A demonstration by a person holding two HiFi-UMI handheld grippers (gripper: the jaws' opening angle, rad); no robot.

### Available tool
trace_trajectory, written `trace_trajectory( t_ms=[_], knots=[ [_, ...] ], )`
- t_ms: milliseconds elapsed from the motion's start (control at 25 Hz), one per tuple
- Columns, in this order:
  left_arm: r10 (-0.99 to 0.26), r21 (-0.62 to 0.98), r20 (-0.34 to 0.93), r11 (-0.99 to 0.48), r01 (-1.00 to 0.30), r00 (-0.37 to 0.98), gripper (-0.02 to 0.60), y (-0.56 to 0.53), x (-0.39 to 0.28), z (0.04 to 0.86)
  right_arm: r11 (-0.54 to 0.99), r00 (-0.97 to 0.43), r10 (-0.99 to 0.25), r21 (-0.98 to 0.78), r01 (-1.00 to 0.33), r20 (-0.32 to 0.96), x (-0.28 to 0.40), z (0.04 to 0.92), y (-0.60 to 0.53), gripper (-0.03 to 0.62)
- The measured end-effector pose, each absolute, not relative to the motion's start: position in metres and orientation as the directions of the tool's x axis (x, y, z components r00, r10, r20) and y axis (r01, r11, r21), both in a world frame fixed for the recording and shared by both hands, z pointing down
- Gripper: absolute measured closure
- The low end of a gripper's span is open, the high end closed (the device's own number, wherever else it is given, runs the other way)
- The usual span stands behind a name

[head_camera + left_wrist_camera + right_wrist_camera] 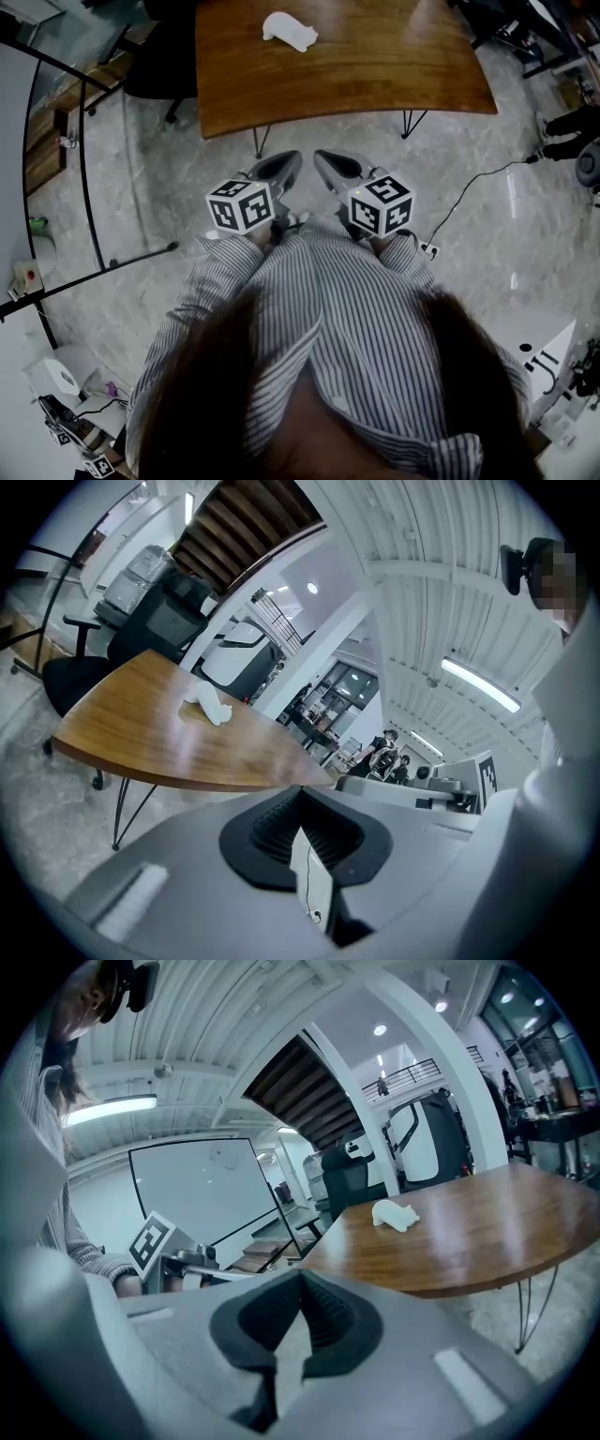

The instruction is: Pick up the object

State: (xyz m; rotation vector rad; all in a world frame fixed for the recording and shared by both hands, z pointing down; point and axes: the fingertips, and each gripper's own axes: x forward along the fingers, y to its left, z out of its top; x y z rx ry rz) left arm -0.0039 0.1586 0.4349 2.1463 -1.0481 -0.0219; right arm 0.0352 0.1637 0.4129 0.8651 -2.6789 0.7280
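Observation:
A small white figure (290, 31) lies on the far part of the wooden table (375, 75), alone on its top. It also shows in the left gripper view as the white figure (208, 705) and in the right gripper view as the white figure (395, 1213). My left gripper (286, 161) and right gripper (323, 159) hang side by side close to my body, over the floor short of the table's near edge. Both are shut with nothing between the jaws, as the left gripper (301, 792) and right gripper (300, 1274) show in their own views.
A black office chair (155, 56) stands at the table's left end. Thin metal table legs (260, 142) reach down to the marble floor. A cable and power strip (431, 249) lie on the floor at my right. A black curved rail (84, 169) runs along the left.

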Motion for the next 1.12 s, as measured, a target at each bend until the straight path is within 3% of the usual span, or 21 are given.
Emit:
trace_trajectory(
  t_ms=[320, 600, 1120],
  knots=[
    [-0.714, 0.63, 0.296, -0.353, -0.692, 0.634, 0.58, 0.156, 0.007, 0.443, 0.688, -0.823, -0.467, -0.451, -0.568, 0.323, 0.048, 0.415, 0.161, 0.592],
    [-0.68, 0.607, 0.284, -0.418, -0.676, 0.676, 0.58, 0.131, 0.022, 0.444, 0.639, -0.811, -0.486, -0.5, -0.584, 0.327, 0.06, 0.43, 0.136, 0.592],
    [-0.683, 0.554, 0.233, -0.491, -0.672, 0.692, 0.58, -0.037, -0.032, 0.419, 0.602, -0.765, -0.581, -0.487, -0.633, 0.278, 0.026, 0.414, -0.023, 0.592]
  ],
)
